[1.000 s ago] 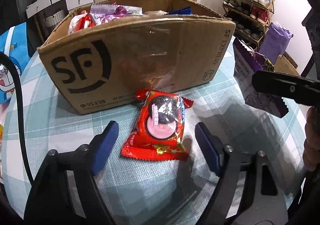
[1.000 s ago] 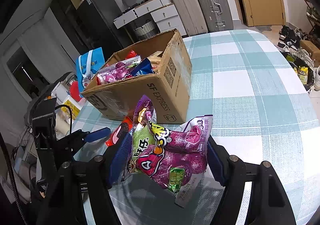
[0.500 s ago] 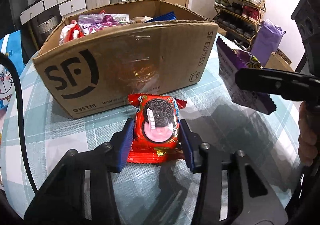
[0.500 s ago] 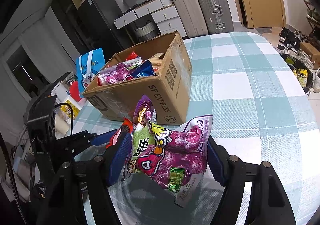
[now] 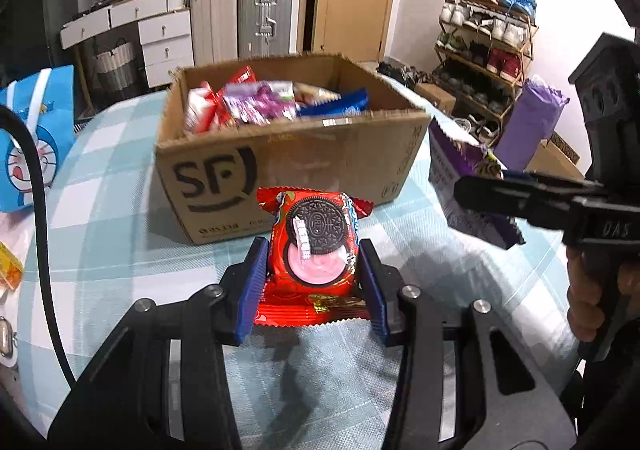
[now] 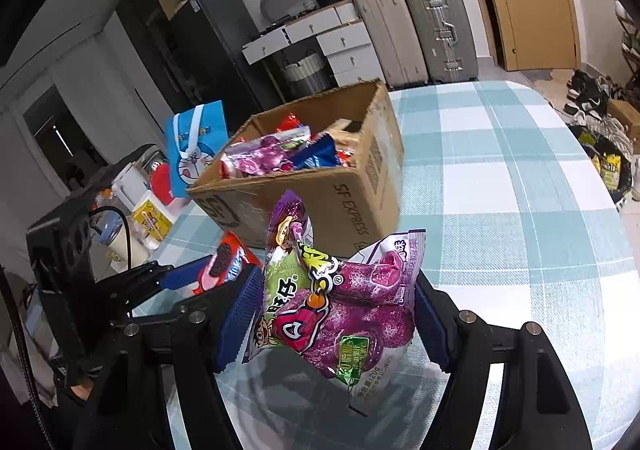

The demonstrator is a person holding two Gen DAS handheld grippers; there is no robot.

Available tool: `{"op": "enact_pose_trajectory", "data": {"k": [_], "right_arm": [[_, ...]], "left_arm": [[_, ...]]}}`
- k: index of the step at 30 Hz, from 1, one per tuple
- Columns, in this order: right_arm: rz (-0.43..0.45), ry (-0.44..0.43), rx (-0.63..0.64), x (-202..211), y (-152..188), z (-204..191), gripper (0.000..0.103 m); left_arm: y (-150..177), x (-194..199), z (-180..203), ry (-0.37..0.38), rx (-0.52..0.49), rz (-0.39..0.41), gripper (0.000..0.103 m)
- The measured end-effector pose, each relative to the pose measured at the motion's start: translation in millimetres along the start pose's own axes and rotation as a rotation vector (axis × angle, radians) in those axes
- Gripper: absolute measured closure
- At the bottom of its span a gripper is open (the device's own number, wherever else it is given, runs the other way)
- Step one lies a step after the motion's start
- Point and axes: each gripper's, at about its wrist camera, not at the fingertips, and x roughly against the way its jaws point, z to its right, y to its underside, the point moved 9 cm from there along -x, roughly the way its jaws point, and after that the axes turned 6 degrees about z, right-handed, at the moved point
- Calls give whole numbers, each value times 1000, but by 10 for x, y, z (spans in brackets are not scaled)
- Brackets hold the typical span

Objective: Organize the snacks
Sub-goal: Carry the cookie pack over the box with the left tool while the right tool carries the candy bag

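Observation:
My left gripper [image 5: 314, 286] is shut on a red Oreo packet [image 5: 314, 246] and holds it raised above the table, in front of the SF cardboard box [image 5: 288, 165]. The box holds several snack packets [image 5: 276, 101]. My right gripper [image 6: 332, 318] is shut on a purple gummy packet [image 6: 340, 298] and holds it off the table to the right of the box [image 6: 360, 201]. In the left wrist view the purple packet [image 5: 464, 177] hangs at the right. In the right wrist view the Oreo packet [image 6: 224, 266] shows at the left.
The table has a teal checked cloth [image 6: 500, 177]. A blue Doraemon bag [image 5: 30, 153] stands at the table's left edge, with a yellow packet [image 6: 150, 219] and cups near it. Suitcases, drawers and a shoe rack [image 5: 484, 49] stand beyond the table.
My left gripper closed on the Oreo packet and lifted it off the table; the box top now shows from higher up. My right gripper rose slightly with the purple packet.

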Motion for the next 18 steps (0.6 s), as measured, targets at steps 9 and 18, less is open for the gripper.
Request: {"op": "enact_pose_trajectory", "data": {"k": [9, 18], "right_arm": [[43, -10, 32, 77, -177, -151, 30], [59, -11, 68, 52, -423, -301, 30]], "left_arm": [[-336, 525, -229, -11, 37, 76, 61], [-806, 799, -493, -39, 83, 133, 61]]}}
